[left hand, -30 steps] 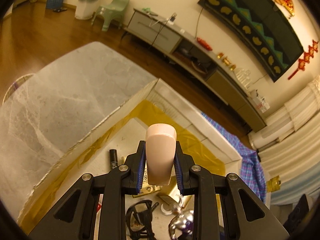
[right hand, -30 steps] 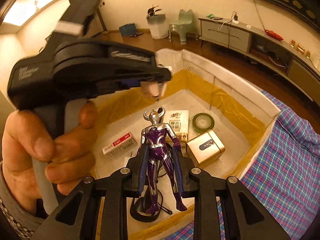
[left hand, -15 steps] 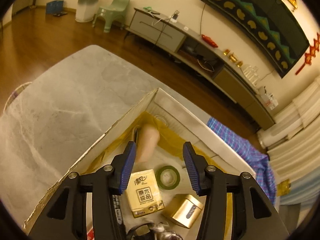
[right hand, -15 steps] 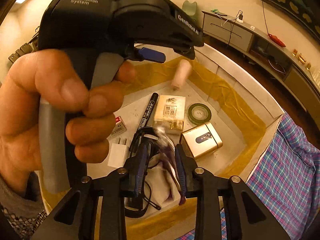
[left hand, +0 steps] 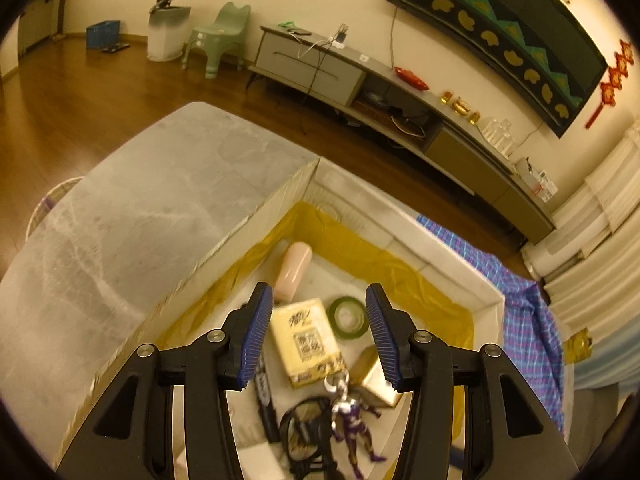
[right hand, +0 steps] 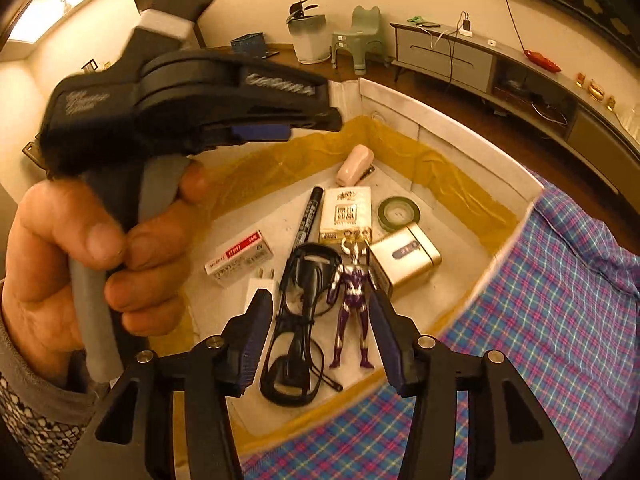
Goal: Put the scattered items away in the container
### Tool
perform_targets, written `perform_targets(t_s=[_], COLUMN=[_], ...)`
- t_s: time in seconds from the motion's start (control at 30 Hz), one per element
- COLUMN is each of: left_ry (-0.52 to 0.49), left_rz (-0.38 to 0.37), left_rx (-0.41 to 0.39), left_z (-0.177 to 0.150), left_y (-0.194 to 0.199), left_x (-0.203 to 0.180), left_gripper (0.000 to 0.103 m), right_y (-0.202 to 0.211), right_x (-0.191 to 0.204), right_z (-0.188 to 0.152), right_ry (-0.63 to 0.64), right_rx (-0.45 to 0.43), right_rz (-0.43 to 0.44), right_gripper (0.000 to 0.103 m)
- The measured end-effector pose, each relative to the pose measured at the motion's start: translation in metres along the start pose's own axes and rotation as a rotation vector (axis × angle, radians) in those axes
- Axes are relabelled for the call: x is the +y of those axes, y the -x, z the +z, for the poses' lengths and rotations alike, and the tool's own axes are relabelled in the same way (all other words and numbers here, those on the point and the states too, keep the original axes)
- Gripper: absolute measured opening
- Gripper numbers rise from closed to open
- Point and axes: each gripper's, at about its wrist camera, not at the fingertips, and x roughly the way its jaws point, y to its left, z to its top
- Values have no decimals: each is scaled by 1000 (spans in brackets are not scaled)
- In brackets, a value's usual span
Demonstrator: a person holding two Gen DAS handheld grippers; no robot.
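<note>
Box (right hand: 460, 140): toy figure (right hand: 354, 296) at 6 o'clock, pink bottle (right hand: 354, 166) at 12, both delivered; left gripper (left hand: 320, 332) and right gripper (right hand: 324, 336) just opened, empty; nothing visibly left outside

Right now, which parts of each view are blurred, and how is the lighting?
Left wrist view: warm yellowish light, fisheye bending at the edges; the purple figure and glasses low in the box are smeared. Right wrist view: same warm cast; the left gripper and the hand are motion-blurred, box contents sharp.
</note>
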Motion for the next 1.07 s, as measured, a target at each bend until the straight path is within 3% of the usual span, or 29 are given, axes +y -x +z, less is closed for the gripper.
perform_targets(t_s=[0.13,0.4,0.5,0.63,0.7,0.93,1.07], left_ry=[-48,-132,-161,-154,-144,-115,-123], left_rz=[35,63,61,29,5,-28,1], left_rx=[-27,-164,-178,-181,-189,-250,-248], left_z=[-13,-33,-47,-70,-83,-125,-138], left_y=[21,84,96,109,118,150,152], left_x=[-9,-34,-44,-47,-46,-35,-31], left_gripper=[52,55,58,61,71,74,74], right_y=[8,36,50,63,67,70,69], right_x=[0,21,30,42,47,59,63], right_z=[-6,-26,-39,-58,-66,-93,-104], right_ry=[-7,63,102,145,163,184,173], right_rx=[-11,-26,-33,-37,-34,-10,4], right_rz=[0,-28,-48,-56,-60,-53,-55], right_gripper=[52,53,60,62,62,63,63])
